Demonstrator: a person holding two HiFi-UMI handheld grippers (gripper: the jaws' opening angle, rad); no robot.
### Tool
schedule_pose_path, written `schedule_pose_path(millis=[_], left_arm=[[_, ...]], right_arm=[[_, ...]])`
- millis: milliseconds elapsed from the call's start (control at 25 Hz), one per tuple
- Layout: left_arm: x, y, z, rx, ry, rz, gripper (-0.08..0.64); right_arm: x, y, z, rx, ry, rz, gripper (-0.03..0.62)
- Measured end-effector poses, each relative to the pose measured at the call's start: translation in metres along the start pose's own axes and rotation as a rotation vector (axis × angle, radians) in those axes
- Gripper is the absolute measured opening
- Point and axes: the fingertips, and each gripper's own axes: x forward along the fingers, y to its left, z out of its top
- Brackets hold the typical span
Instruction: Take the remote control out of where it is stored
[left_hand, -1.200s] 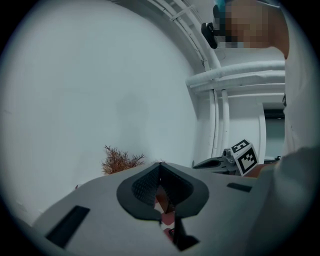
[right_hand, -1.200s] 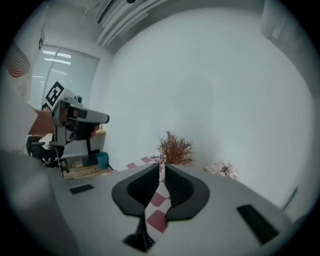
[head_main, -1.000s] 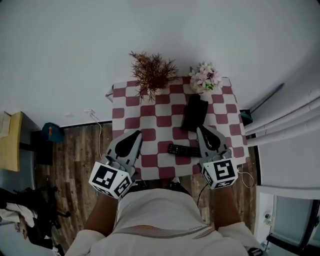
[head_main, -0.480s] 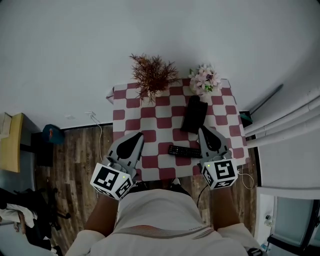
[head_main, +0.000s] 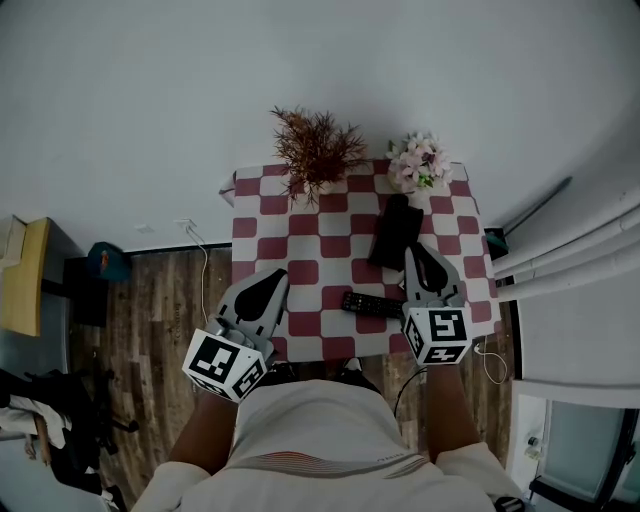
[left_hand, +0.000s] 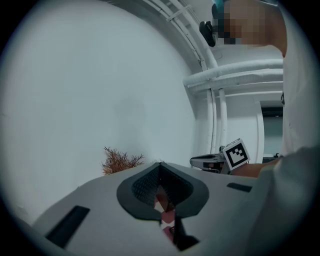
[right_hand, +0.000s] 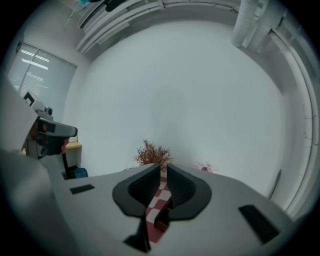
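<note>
Left gripper (head_main: 272, 277) hovers over the front-left part of the table (head_main: 300, 250), jaws together, nothing in them. The remote control (head_main: 372, 303) lies flat on the checked cloth near the front edge, between both grippers but closer to the right one, just in front of a black case (head_main: 394, 230) – prob. its storage. Right gripper (head_main: 416, 252) is empty, jaws almost together with only a thin slit, tips beside the case's corner. The remote seems already out – the next move, if any, needs the right jaws opened wide, then lowered over the remote.
</note>
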Motion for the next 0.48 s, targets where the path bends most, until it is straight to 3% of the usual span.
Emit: schedule_pose_path(millis=[80,200,480], left_arm=[[-0.002,0.003,-0.002,-0.009,0.005,0.006,0.008],[-0.009,0.008,-0.009,-0.025,0.014,0.02,0.008],[-0.025,0.036,-0.031,-0.075,0.041,0.084,0.008]], right_arm=[[0.012,-0.008,0.001,-0.003,0.007,-0.037,0.037],[0.037,-0.017,-0.005,-0.017,0.053,-0.083,0.124],[0.109,-0.051,-0.063,-0.002,0.213,-0.263,0.164]])
